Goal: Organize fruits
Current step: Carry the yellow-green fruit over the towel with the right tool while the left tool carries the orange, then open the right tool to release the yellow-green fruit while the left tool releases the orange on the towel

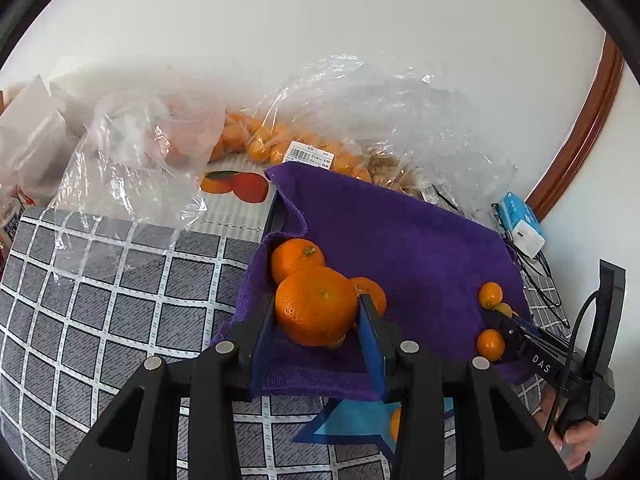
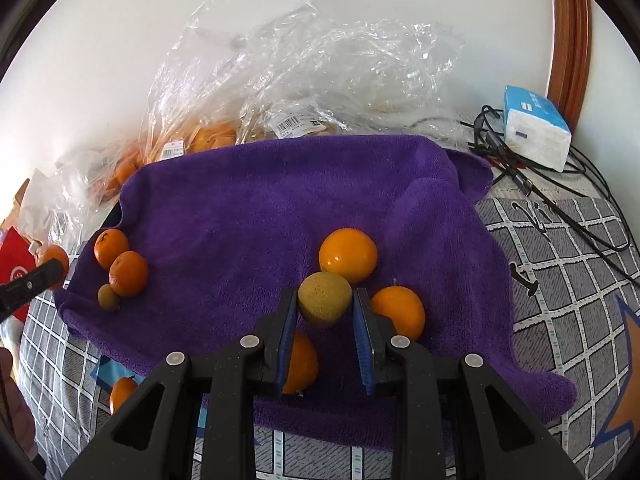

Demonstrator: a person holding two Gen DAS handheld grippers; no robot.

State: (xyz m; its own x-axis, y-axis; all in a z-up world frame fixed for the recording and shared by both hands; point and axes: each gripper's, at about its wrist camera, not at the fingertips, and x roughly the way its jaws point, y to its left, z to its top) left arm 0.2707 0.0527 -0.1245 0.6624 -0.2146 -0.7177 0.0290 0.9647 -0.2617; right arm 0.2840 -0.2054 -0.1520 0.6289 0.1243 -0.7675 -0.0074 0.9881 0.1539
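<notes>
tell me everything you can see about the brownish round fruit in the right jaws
The brownish round fruit is small, dull tan-green, with a rough, matte, speckled skin. The right gripper has its blue-padded jaws shut on its two sides, above the purple towel. Orange citrus fruits lie just behind and beside it; whether they touch is unclear.

Fruit spread on a towel (image 2: 248, 208) atop a table (image 2: 560, 280).
Oranges (image 2: 120, 264) lie at its left edge, others (image 2: 348, 254) toward the right; bags (image 2: 304, 80) sit behind, a tissue pack (image 2: 536, 136) at far right.
</notes>
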